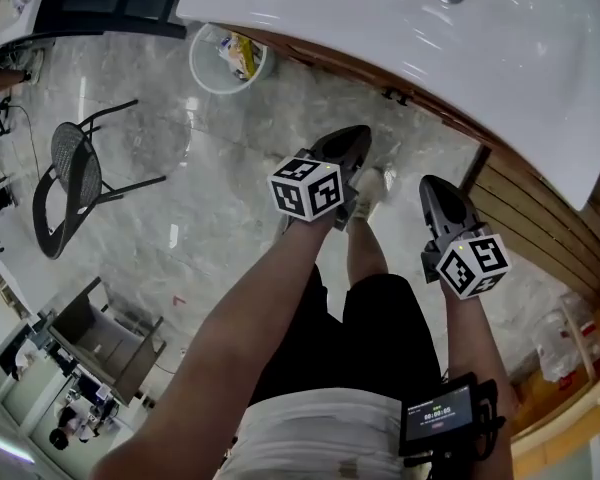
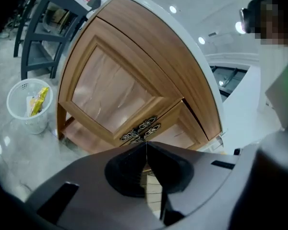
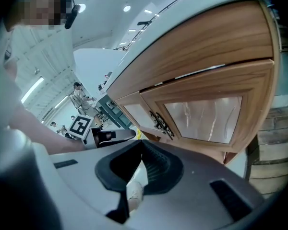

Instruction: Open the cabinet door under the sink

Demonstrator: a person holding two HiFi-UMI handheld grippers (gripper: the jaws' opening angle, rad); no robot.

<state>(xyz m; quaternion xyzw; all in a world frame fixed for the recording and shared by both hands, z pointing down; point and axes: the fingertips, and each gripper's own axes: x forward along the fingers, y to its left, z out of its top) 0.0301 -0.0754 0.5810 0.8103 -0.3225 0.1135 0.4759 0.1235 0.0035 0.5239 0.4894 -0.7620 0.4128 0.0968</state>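
Hovering before the cabinet door (image 2: 110, 92) under the sink (image 1: 380, 18), the left gripper (image 2: 145, 146) and right gripper (image 3: 141, 145) both have fingers pressed together, empty. The door looks like stiff, light, hinged wood; take its ornate handle (image 2: 134, 134), twelve o'clock from the left fingers.

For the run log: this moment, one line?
left gripper: shut, empty | right gripper: shut, empty | cabinet doors: closed | handles: untouched

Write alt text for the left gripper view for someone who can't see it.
The left gripper, jaws shut and empty, points at the ornate handles of a wooden cabinet under a white sink. A white bin stands on the floor, left.
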